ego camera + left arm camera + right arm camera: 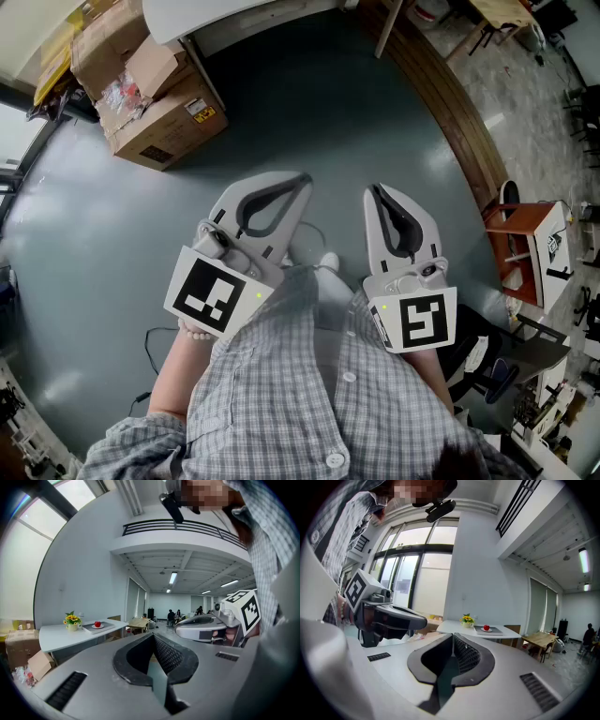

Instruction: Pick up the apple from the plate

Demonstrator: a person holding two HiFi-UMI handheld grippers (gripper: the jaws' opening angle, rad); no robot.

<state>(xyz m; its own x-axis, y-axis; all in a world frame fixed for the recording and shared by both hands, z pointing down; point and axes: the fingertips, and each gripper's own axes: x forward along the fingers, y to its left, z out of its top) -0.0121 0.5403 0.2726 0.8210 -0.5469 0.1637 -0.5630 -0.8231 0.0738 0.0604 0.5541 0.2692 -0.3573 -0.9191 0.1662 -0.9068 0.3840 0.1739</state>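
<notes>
The left gripper [305, 178] and right gripper [375, 190] are both closed, tips meeting on nothing. The apple [97, 624] sits on its plate [97, 626] on a far white table [56, 637], seemingly atop a tray [107, 627]. Arriving with jaws closed would knock it rolling.

Red apple [97, 624] sits upright on a small white plate [93, 626]

A white bench [65, 637] stands well ahead of the left tool [153, 637], off to its left. Directly on it sit a pot of yellow flowers [71, 623] and, just right of that, a grey tray [105, 628]. Cardboard boxes [21, 651] rest on the floor [309, 112] below the bench's left end.
</notes>
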